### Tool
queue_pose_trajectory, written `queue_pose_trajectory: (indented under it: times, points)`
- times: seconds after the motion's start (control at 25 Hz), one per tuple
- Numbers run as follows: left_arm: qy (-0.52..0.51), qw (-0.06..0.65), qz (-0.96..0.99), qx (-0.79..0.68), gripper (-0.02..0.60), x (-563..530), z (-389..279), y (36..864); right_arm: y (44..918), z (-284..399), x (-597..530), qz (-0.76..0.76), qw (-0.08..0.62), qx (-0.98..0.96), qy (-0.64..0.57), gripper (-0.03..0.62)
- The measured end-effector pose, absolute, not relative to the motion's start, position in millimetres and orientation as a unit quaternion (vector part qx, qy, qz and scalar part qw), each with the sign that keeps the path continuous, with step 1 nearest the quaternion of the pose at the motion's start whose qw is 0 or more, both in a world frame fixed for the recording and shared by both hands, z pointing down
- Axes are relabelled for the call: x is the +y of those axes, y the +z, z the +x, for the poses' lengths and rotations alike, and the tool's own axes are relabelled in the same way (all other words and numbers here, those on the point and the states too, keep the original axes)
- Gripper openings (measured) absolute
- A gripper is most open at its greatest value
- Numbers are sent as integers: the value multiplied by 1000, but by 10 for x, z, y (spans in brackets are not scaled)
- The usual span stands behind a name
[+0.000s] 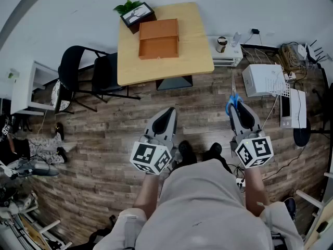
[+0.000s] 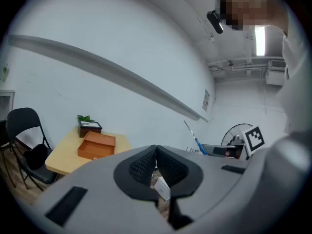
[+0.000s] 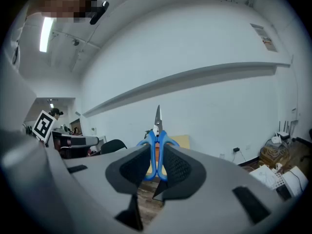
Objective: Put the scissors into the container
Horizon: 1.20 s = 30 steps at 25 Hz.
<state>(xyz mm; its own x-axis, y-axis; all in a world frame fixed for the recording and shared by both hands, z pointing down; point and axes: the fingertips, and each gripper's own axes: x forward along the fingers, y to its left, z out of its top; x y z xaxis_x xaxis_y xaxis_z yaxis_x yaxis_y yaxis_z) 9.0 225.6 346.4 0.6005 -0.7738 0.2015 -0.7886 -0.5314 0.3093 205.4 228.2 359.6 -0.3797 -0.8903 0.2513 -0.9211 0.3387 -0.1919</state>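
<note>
Chair [image 1: 104, 73] beside table [image 1: 195, 51], container [image 1: 158, 38] atop

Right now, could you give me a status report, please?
Right gripper shut on scissors, blades forward. Left gripper shut, nothing held. Container on table ahead; nothing blocking.

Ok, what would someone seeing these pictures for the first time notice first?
Most likely the blue scissors, pinched by their handles in the right gripper with the blades pointing up and away. Next comes the brown box on the light wooden table ahead, beside a small potted plant. The left gripper is shut on nothing.
</note>
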Motion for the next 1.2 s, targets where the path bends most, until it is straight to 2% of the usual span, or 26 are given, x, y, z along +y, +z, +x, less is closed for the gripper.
queue_pose_trajectory:
  times: [0.32,1.2]
  points:
    - [23,185,881,-434,8,2506,297,3406,3510,2095,2520,553,35,-818,155,83]
    - [29,195,879,-434,8,2493,-19,3528,3489,1624,2367,531,8,-831,164,83]
